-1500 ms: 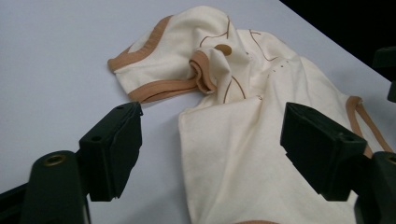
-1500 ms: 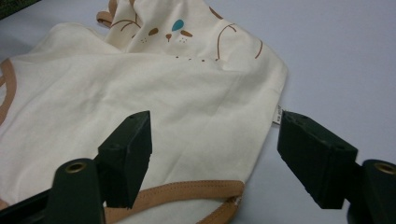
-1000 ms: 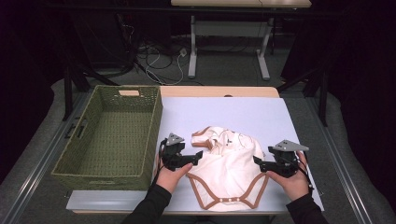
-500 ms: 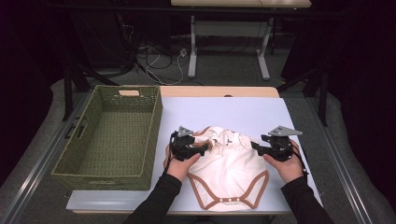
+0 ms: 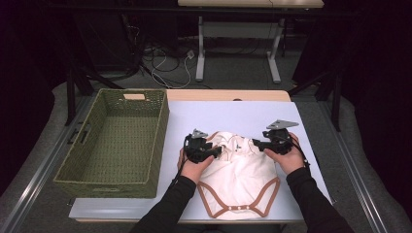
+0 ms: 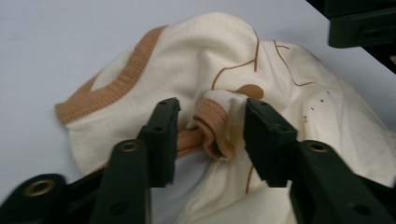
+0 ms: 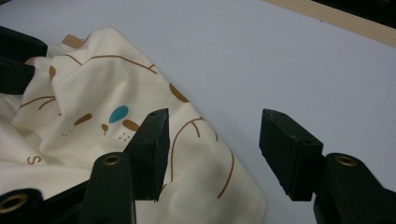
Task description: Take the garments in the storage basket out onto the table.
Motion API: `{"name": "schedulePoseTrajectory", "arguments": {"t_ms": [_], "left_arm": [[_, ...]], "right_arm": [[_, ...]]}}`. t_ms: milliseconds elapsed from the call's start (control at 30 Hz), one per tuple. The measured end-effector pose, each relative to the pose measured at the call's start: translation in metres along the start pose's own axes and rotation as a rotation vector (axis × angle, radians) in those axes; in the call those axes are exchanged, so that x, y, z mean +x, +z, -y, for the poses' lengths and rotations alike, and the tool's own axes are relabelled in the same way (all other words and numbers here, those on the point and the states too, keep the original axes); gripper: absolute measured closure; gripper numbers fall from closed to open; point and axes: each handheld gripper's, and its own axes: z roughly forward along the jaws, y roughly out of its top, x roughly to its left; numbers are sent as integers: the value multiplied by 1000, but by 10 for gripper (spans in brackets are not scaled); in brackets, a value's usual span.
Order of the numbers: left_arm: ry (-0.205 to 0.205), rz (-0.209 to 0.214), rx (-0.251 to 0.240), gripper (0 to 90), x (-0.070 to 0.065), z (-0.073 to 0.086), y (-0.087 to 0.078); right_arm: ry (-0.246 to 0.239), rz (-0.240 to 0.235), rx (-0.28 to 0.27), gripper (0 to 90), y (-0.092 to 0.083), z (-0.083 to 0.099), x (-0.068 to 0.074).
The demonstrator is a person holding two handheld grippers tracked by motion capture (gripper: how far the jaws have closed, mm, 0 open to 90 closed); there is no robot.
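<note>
High view: cream bodysuit point(image 5: 238, 179) lies on counter point(image 5: 233, 114), upper part bunched between both claws. Left claw point(image 6: 210, 128) has just been closing, a brown-trimmed fold between its jaws, not yet pinched. Right claw point(image 7: 212, 140) stands apart, one jaw over the fabric edge. Judged: grasp beginning; basket point(image 5: 114, 141), left of left claw, unfilled.

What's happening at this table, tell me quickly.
A person is working on a cream baby bodysuit with brown trim, spread on the pale table, holding a gripper in each hand. The left gripper has just been closing around a bunched, brown-edged fold at the garment's top; the fold sits between its jaws with gaps at both sides. The right gripper is open at the garment's other upper corner, one jaw over the cloth, one over bare table. A green woven basket stands to the left.
</note>
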Motion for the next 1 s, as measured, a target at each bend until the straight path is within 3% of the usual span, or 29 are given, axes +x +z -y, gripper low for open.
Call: {"name": "schedulePoseTrajectory", "arguments": {"t_ms": [100, 167, 267, 367, 467, 633, 733, 833, 1000], "left_arm": [[0, -4, 11, 650, 2, 0, 0], [-7, 4, 23, 703, 4, -1, 1], [-27, 28, 37, 742, 6, -1, 1], [-23, 24, 36, 786, 6, -2, 0], [-20, 22, 27, 816, 6, -3, 0], [-2, 12, 25, 841, 8, -6, -3], [4, -10, 4, 846, 8, -8, -8], [21, -33, -9, 847, 9, -13, -14], [42, -55, -57, 849, 7, -23, -27]], "right_arm": [[14, -14, 6, 430, 12, -2, -5], [32, -35, 42, 432, 21, -1, -7], [12, -38, 82, 434, 33, 3, -5], [-26, -10, 118, 445, 39, 7, -3], [-18, -43, 133, 529, 42, 10, -3], [-33, -31, 139, 778, 40, 8, -1], [-35, -37, 136, 882, 35, 8, 0], [-41, -40, 113, 894, 28, 6, 1], [-31, -31, 27, 896, 4, 0, 2]]}}
